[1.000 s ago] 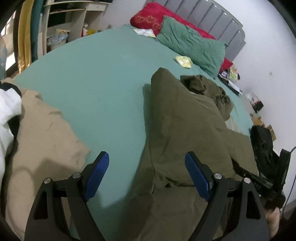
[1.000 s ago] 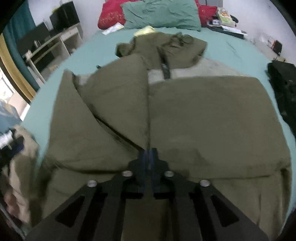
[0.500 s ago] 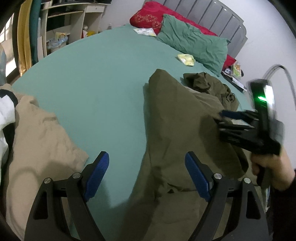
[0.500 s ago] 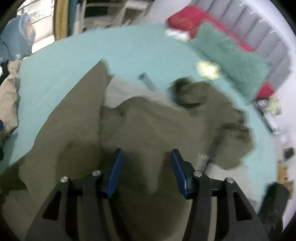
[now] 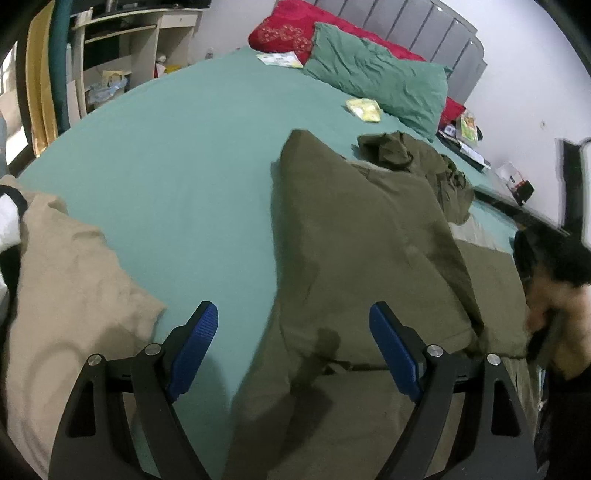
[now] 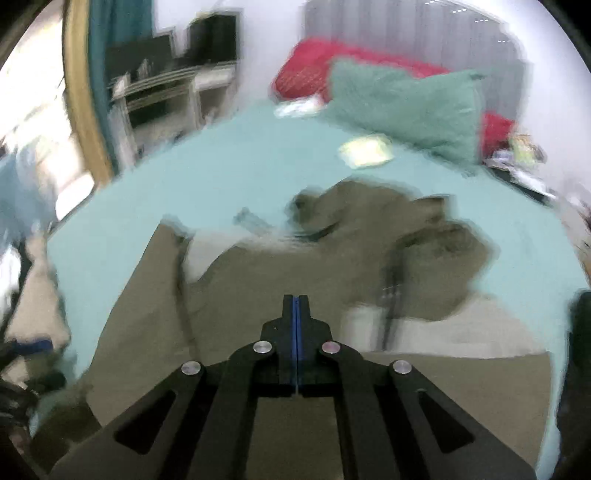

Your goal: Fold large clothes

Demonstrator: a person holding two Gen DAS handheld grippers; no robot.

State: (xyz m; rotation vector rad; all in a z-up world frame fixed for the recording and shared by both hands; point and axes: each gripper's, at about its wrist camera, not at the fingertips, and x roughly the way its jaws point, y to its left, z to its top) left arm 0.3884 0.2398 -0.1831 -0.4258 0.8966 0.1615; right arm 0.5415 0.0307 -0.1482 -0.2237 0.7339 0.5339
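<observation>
A large olive-green garment [image 5: 369,236] lies partly folded on the teal bed [image 5: 177,155]; it also shows, blurred, in the right wrist view [image 6: 332,258]. My left gripper [image 5: 291,343] is open and empty, hovering over the garment's near left edge. My right gripper [image 6: 295,302] has its jaws closed together above the garment, with no cloth visible between them. The right hand shows blurred at the right edge of the left wrist view [image 5: 554,302].
A beige garment [image 5: 66,295] lies at the near left of the bed. A green pillow [image 5: 380,85] and a red pillow [image 5: 284,33] sit at the headboard. A yellow packet [image 5: 364,109] lies near them. Shelves [image 5: 122,66] stand at the far left.
My right gripper opened half a second ago and has shut again while swinging up over the garment. The left gripper has stayed open in place. The right hand moved to the right edge.
</observation>
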